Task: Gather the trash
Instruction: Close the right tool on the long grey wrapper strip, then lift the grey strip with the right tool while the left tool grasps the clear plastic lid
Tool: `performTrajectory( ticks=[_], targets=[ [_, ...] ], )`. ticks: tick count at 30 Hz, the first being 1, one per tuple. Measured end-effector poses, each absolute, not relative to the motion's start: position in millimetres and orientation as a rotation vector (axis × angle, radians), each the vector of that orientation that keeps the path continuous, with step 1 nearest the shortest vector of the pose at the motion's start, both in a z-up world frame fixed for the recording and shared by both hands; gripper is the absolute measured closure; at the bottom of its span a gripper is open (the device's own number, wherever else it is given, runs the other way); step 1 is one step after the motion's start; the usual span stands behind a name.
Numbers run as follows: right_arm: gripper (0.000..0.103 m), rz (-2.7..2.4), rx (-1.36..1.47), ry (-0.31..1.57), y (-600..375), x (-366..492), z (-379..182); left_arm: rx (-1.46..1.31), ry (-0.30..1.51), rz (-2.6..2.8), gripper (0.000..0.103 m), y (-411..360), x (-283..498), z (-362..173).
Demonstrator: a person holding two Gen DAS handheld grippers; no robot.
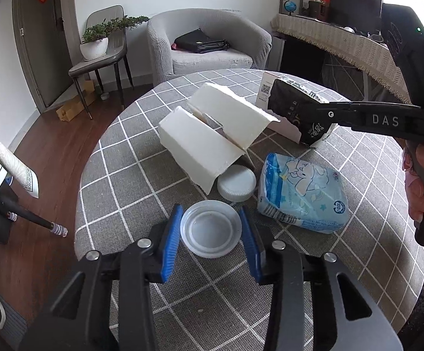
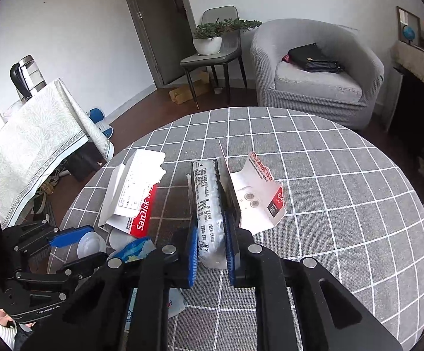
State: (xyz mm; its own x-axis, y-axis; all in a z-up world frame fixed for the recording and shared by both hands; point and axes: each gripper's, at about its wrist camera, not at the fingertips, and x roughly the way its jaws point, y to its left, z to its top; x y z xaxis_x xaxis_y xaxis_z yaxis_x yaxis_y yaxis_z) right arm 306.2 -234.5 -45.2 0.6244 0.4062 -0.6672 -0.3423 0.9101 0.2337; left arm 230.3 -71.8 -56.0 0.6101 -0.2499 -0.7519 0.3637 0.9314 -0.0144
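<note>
Clear plastic lid (image 1: 210, 228): round, shallow, translucent, with a raised inner ring. It lies flat on the tabletop (image 1: 141, 181) between the blue ribbed pads of the left gripper (image 1: 211, 235); pads sit at the lid's rim on both sides, apparently clamped on it.

Just beyond the lid: a white ribbed round cap (image 1: 237, 182), partly tucked under a torn white cardboard box (image 1: 209, 134), folded open into a trough shape. Right of the lid: a soft blue-and-white tissue pack (image 1: 302, 193) with glossy film and a cartoon print.

Farther right of the lid, the right gripper (image 2: 211, 244) is closed on a flat black pouch (image 2: 207, 210) with a silver printed edge, held edge-up. Touching the pouch, torn white card packaging (image 2: 256, 193) with a red label. The pouch (image 1: 297, 114) appears matt black from the left wrist view, with the right gripper (image 1: 329, 114) clamped on its edge.

Tabletop: round, covered in grey cloth with a white grid. Beyond it, a grey armchair (image 1: 206, 44) holding a black bag (image 1: 200, 42).
</note>
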Motion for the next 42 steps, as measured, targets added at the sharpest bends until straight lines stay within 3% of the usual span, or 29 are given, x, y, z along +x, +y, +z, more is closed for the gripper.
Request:
performTrajectory(
  ticks=[24,37,42],
  targets=[
    [0.089,0.556,0.078,0.627,-182,280,19,-0.035,0.682,-0.187,0.061,14,204,9],
    [0.089,0.672,0.023,0.648,-105,273,22,-0.050,0.704,-0.074,0.061,69,197,0],
    [0.089,0.711,0.008,0.669,-78,271,20,-0.064,0.746,-0.038,0.061,98,194,-26]
  ],
)
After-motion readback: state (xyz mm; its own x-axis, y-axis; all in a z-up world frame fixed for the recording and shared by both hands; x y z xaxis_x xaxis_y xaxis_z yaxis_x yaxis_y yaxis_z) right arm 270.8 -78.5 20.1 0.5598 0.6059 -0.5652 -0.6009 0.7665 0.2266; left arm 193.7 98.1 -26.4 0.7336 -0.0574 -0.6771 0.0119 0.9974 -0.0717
